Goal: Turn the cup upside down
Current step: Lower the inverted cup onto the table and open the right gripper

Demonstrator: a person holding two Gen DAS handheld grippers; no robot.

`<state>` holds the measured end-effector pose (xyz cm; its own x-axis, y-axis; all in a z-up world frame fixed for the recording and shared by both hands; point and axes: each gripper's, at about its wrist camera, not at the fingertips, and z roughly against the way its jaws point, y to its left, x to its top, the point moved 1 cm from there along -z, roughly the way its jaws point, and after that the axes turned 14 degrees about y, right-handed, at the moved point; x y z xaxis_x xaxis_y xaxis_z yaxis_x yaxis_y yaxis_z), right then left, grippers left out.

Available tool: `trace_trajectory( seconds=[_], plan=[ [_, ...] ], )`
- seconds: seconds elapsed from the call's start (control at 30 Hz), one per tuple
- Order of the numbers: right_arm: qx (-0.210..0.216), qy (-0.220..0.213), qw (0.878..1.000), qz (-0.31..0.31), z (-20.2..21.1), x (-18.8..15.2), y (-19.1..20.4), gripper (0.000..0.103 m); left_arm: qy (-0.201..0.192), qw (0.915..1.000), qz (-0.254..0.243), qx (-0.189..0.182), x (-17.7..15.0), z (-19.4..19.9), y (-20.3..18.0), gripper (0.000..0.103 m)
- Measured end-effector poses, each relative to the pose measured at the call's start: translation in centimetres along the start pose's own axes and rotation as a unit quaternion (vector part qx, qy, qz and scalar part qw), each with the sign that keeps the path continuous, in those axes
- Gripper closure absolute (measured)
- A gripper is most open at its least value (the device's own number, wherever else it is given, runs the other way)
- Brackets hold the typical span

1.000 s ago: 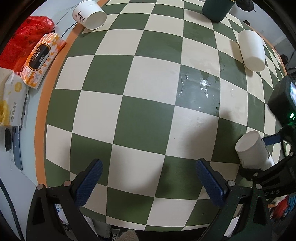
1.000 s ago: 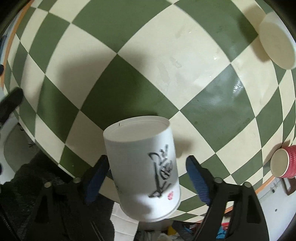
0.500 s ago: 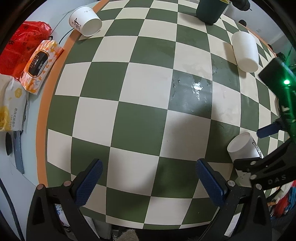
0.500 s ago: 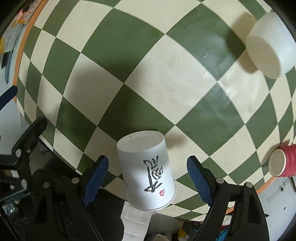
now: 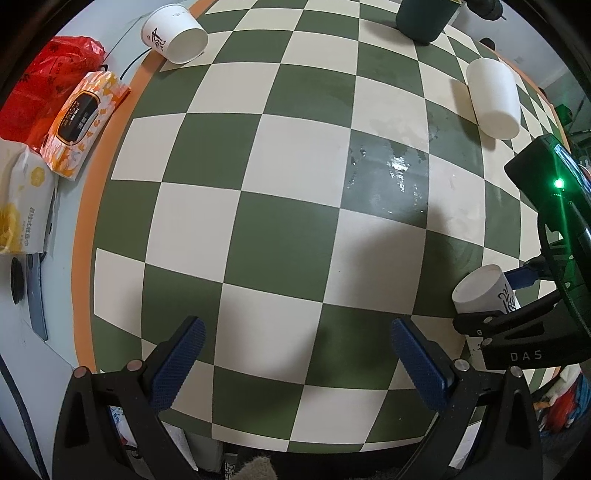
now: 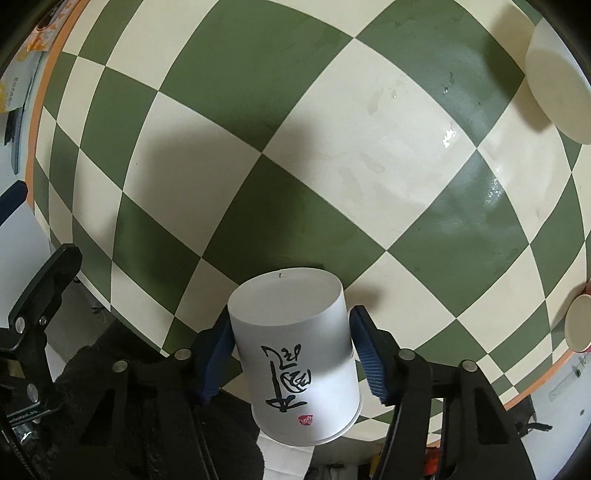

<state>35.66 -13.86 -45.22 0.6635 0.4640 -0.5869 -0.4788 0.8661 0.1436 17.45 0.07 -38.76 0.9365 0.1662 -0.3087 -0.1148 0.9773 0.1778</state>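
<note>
We find the right gripper pinching a white paper cup, with both blue pads pressed against the cup's sides. The cup carries black brush-style lettering and a small red mark near its rim. Its closed base faces away from the camera toward the table, and its rim faces the camera. The cup sits at the near edge of the green-and-cream checkered tablecloth; we cannot tell whether it touches the surface.

From the left wrist view we see the same cup at the right margin, tilted, between the right gripper's fingers. The left gripper is spread wide with nothing between its pads, and it hangs over the near part of the tablecloth.

Other items noted:
- A plain white cup lies on its side at the far right of the cloth.
- A printed white cup lies on its side at the far left corner, by the orange border.
- A dark green container stands at the far edge.
- An orange wet-wipe pack, a white tissue pack and a red plastic bag lie off the cloth to the left.
- A red ribbed cup shows at the right edge of the right wrist view.
</note>
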Motion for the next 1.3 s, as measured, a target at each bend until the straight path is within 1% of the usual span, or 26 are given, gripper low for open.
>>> trace_trajectory(
  seconds=[0.1,0.23,0.27,0.3,0.37,0.4,0.5,0.63,0.73,0.83,0.87,0.93,1.0,1.07,1.1,1.2,1.3],
  plan=[
    [0.006,-0.010,1.000,-0.002,-0.1,-0.3,-0.4,0.040,0.000,1.0000,-0.003,0.001,0.1,0.0,-0.3,0.001],
    [0.018,-0.035,0.999,-0.010,0.6,-1.3,-0.9,0.040,0.002,1.0000,-0.005,-0.003,0.9,-0.1,-0.6,0.001],
    [0.022,-0.045,0.999,-0.013,0.8,-1.7,-1.0,0.040,0.003,1.0000,-0.006,-0.003,0.9,-0.2,-0.8,0.001],
    [0.025,-0.054,0.998,-0.016,1.8,-2.8,-1.3,0.040,0.003,1.0000,-0.007,-0.004,1.0,-0.2,-0.9,0.001],
    [0.037,-0.074,0.996,-0.024,2.6,-3.9,-2.0,0.040,0.002,0.9999,-0.010,-0.002,1.1,0.0,-1.1,0.001],
    [0.039,-0.086,0.995,-0.029,2.8,-4.3,-2.3,0.040,0.002,0.9999,-0.011,-0.003,1.2,-0.1,-0.6,0.001],
    [0.046,-0.123,0.990,-0.047,3.5,-5.7,-3.1,0.040,-0.002,0.9998,-0.017,-0.004,1.5,0.0,-0.9,0.001],
    [0.060,-0.187,0.977,-0.079,4.3,-8.4,-4.3,0.040,-0.001,0.9998,-0.020,-0.008,2.0,0.2,-1.4,0.001],
    [0.060,-0.250,0.960,-0.107,4.9,-10.4,-5.5,0.041,0.001,0.9998,-0.017,-0.013,2.5,0.1,-1.4,0.001],
    [0.060,-0.316,0.937,-0.137,5.4,-11.9,-6.9,0.041,0.004,0.9997,-0.015,-0.017,3.2,-0.2,-1.5,0.001],
    [0.059,-0.343,0.926,-0.146,6.1,-12.4,-7.6,0.041,0.005,0.9997,-0.015,-0.016,3.5,-0.3,-1.5,0.001],
    [0.056,-0.384,0.907,-0.162,6.2,-13.0,-8.2,0.041,0.004,0.9998,-0.017,-0.014,3.9,-0.4,-1.8,0.001],
    [0.052,-0.431,0.884,-0.175,6.3,-13.8,-8.7,0.041,0.004,0.9998,-0.020,-0.007,4.2,-0.5,-2.0,0.001],
    [0.046,-0.466,0.864,-0.184,6.0,-14.1,-8.8,0.041,0.003,0.9997,-0.024,-0.005,4.6,-0.8,-2.0,0.001],
    [0.043,-0.477,0.857,-0.189,5.6,-13.7,-8.6,0.041,0.000,0.9996,-0.028,-0.005,4.8,-0.9,-2.1,0.001],
    [0.034,-0.507,0.839,-0.195,4.8,-13.8,-8.2,0.041,-0.001,0.9995,-0.033,-0.005,5.6,-1.1,-2.5,0.001],
    [0.023,-0.519,0.831,-0.198,4.6,-14.1,-7.7,0.041,0.000,0.9993,-0.036,-0.006,5.6,-1.3,-2.5,0.001]
  ],
)
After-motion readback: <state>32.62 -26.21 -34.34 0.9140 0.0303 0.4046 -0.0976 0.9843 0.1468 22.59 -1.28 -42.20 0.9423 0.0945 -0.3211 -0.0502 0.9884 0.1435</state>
